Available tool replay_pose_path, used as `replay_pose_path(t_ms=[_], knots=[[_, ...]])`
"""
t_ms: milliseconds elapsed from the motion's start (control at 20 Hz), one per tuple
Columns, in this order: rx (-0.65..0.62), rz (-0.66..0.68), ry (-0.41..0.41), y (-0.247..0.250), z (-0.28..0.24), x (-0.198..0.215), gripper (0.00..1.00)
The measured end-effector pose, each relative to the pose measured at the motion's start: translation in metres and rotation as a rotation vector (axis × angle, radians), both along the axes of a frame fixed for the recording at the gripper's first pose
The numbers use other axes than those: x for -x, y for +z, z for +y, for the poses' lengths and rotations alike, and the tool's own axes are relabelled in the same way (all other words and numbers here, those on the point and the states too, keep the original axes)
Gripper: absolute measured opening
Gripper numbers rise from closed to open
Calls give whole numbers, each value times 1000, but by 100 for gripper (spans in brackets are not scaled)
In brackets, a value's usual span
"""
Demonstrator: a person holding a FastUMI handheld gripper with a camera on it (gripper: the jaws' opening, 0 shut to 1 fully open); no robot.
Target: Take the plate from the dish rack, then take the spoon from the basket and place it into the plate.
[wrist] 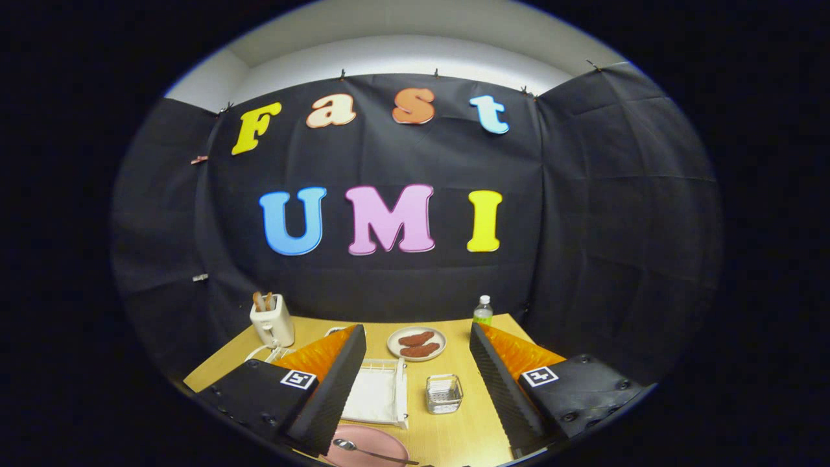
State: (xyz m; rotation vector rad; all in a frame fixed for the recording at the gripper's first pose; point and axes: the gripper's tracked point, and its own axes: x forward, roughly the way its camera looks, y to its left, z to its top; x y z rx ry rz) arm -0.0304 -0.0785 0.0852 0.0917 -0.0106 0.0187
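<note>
Hovering above the wooden bench [467, 428], the tool [415, 389] is seen with its fingers spread wide, nothing held between them; the pink plate [373, 447] is set on the bench near the tool's left finger, with the spoon [363, 449] lying in it; the white dish rack [376, 395] is seen between the fingers, just beyond the plate; the small wire basket [444, 394] stands just beside the rack; farther off, a plate of brown food [417, 344], a white toaster [272, 321] and a bottle [482, 311] are seen near the back wall.
</note>
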Motion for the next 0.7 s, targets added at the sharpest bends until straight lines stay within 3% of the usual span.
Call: replay_pose_path(t_ms=[250, 700], knots=[[-61, -50, -84, 8, -41, 12, 98], [-75, -59, -37, 10, -62, -14, 98]])
